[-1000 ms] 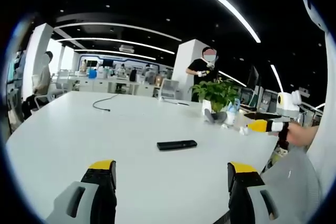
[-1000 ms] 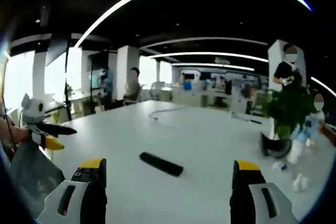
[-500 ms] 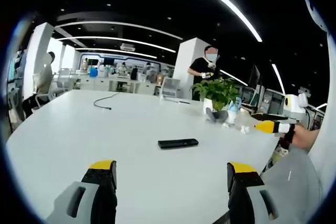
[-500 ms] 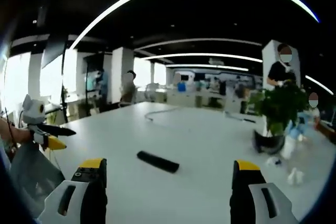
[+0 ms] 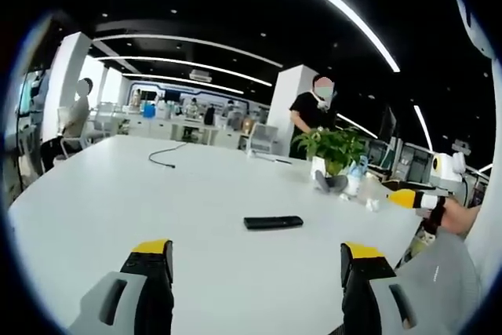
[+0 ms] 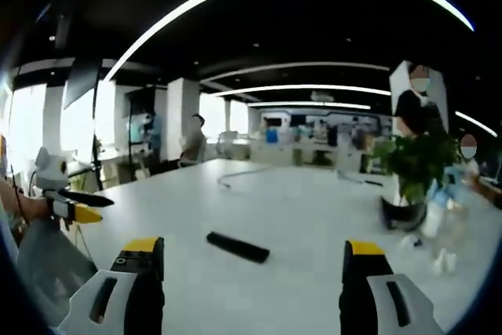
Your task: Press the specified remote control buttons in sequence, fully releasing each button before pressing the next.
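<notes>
I held 2 claws over the big white table [image 5: 118, 217], and both were wide open with nothing in them. My left claw [image 5: 255, 276] pointed at the black remote [image 5: 273, 223], which lay flat on the table ahead of it and a little to the right, well apart from my jaws. My right claw [image 6: 245, 276] saw the same remote [image 6: 238, 247] lying ahead, between its 2 jaws but farther off. I was not touching it yet. In the left gripper view, my right claw [image 5: 408, 198] showed far to the right, near the table edge. A potted plant [image 5: 333, 147] and a small bottle [image 5: 354, 178] stood on the far right side of the table, and a thin cable [image 5: 163, 161] lay far off on the left. I thought a few things could go wrong. The buttons were too small for me to see from here, so I could press the wrong one. The remote lay loose, so a push from the side could make it slide. If I swung a claw too low, it could hide the remote.
</notes>
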Motion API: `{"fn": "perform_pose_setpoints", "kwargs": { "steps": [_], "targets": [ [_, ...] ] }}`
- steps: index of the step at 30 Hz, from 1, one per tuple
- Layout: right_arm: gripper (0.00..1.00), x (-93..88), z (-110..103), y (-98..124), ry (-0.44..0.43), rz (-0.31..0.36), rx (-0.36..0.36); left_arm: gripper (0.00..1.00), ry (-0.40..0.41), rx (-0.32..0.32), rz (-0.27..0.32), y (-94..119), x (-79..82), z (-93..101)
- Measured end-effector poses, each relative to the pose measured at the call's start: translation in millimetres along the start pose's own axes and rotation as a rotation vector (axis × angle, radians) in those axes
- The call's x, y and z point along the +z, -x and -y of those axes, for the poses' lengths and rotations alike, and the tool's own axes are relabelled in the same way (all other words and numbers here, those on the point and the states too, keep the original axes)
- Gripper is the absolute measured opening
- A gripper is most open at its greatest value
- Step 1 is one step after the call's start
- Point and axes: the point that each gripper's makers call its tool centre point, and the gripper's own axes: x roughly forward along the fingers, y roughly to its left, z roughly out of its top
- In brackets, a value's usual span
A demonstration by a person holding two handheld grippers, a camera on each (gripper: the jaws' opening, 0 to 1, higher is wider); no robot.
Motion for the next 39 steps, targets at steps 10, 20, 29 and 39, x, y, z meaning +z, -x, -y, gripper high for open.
{"fn": "perform_pose_setpoints", "kwargs": {
  "steps": [10,20,29,39],
  "targets": [
    [0.94,-1.2,2.3,1.8,-0.023,0.0,-0.009,0.92,-0.015,-0.006,-0.021,-0.4,-4.2,2.8],
    [0.94,-3.5,-0.8,0.7,-0.033,-0.012,0.007,0.92,-0.012,-0.007,-0.019,-0.2,-3.9,2.8],
    [0.95,-4.7,2.5,0.9,-0.052,-0.009,0.006,0.92,-0.004,0.008,-0.001,0.8,-1.2,0.1],
    [0.94,-4.7,4.6,1.5,-0.05,-0.008,-0.002,0.92,-0.007,0.007,0.002,1.4,-0.8,0.1]
  ]
}}
